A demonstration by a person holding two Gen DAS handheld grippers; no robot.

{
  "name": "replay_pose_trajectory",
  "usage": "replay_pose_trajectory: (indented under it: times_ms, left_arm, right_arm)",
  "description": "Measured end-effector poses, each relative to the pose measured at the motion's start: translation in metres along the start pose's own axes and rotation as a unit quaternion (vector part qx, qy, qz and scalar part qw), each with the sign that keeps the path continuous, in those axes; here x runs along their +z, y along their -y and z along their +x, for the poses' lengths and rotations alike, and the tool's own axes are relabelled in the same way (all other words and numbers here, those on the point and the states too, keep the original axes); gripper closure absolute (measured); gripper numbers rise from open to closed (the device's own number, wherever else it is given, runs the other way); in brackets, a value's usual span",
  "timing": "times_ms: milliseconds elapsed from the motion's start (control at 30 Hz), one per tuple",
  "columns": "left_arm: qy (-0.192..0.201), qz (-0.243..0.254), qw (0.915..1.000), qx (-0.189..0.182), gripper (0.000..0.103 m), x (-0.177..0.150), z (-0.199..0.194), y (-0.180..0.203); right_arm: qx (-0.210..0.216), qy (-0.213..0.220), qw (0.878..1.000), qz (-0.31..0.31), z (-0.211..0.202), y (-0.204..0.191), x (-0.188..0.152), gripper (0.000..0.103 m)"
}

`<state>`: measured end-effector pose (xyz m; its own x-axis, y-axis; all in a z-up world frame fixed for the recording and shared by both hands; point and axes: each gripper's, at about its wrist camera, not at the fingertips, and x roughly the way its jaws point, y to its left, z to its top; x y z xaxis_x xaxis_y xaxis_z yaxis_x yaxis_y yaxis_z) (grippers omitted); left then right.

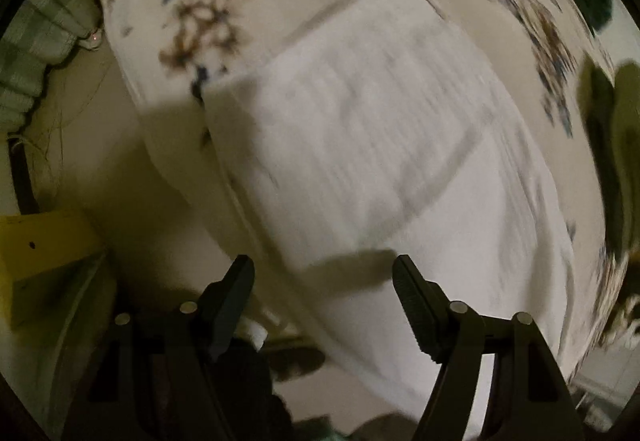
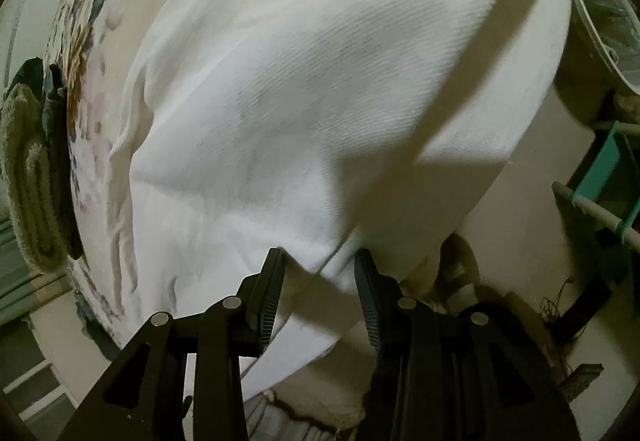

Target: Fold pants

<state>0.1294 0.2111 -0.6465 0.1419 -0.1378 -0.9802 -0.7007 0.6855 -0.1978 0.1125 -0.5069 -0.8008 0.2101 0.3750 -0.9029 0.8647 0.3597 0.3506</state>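
White pants lie folded on a bed with a floral sheet; the left wrist view is blurred. My left gripper points down over the near edge of the folded layer, open, with nothing between its fingers. In the right wrist view the pants fill most of the picture, with a raised fold running towards the near edge. My right gripper is open. A corner of the white cloth lies in the gap between its fingers, and the pads do not press on it.
A rolled olive towel and dark clothes sit at the bed's far side. A yellow box is on the floor by the bed. A white bucket and a teal rack stand beside the bed.
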Motion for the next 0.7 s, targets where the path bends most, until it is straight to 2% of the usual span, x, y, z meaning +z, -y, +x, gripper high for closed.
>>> replay_pose_trajectory:
  times_ms: [33,100,133,167,200,267,333,433,500,533,567,600,667,700]
  left_arm:
    - [0.002,-0.008,1.0,-0.004,0.042,0.006,0.006,-0.005]
    - [0.012,-0.024,0.9996,-0.011,0.06,0.012,0.012,-0.011]
    - [0.017,-0.022,0.9996,-0.007,0.065,0.019,0.012,-0.018]
    - [0.023,-0.018,0.9995,-0.004,0.078,0.023,0.01,-0.018]
    - [0.031,-0.012,0.9994,-0.004,0.09,0.023,0.005,-0.014]
    - [0.037,0.001,0.9993,-0.01,0.091,0.028,-0.003,-0.014]
    - [0.034,0.005,0.9993,-0.015,0.092,0.043,-0.014,-0.019]
    - [0.03,0.013,0.9992,-0.023,0.092,0.052,-0.018,-0.019]
    - [0.027,0.017,0.9992,-0.026,0.092,0.047,-0.016,-0.025]
    - [0.025,0.02,0.9991,-0.026,0.092,0.059,-0.013,-0.021]
    - [0.025,0.023,0.9991,-0.026,0.092,0.062,-0.008,-0.024]
    - [0.024,0.024,0.9991,-0.026,0.092,0.065,-0.006,-0.026]
    - [0.023,0.023,0.9991,-0.027,0.092,0.068,-0.012,-0.019]
    - [0.023,0.023,0.9991,-0.027,0.092,0.062,-0.015,-0.017]
  right_arm:
    - [-0.005,0.005,1.0,0.0,0.0,0.0,-0.001,0.064]
    - [-0.011,0.012,1.0,0.0,0.004,-0.011,-0.005,0.066]
    - [-0.015,0.018,1.0,-0.002,0.003,-0.013,-0.007,0.069]
    - [-0.017,0.023,1.0,-0.004,0.002,-0.017,-0.009,0.076]
    - [-0.022,0.03,0.999,-0.009,0.001,-0.022,-0.012,0.09]
    - [-0.034,0.043,0.998,-0.023,-0.002,-0.031,-0.019,0.1]
    - [-0.038,0.049,0.998,-0.032,-0.008,-0.034,-0.024,0.1]
    - [-0.03,0.044,0.998,-0.039,-0.014,-0.037,-0.026,0.1]
    - [-0.019,0.042,0.998,-0.033,-0.016,-0.037,-0.024,0.099]
    - [-0.014,0.028,0.999,-0.017,-0.012,-0.033,-0.02,0.09]
    - [-0.009,0.014,1.0,-0.003,-0.008,-0.028,-0.017,0.067]
    - [0.008,-0.001,1.0,0.017,-0.004,-0.022,-0.013,0.054]
    - [0.044,-0.001,0.998,0.048,0.001,-0.014,-0.01,0.054]
    - [0.042,0.004,0.998,0.05,0.002,-0.013,-0.009,0.063]
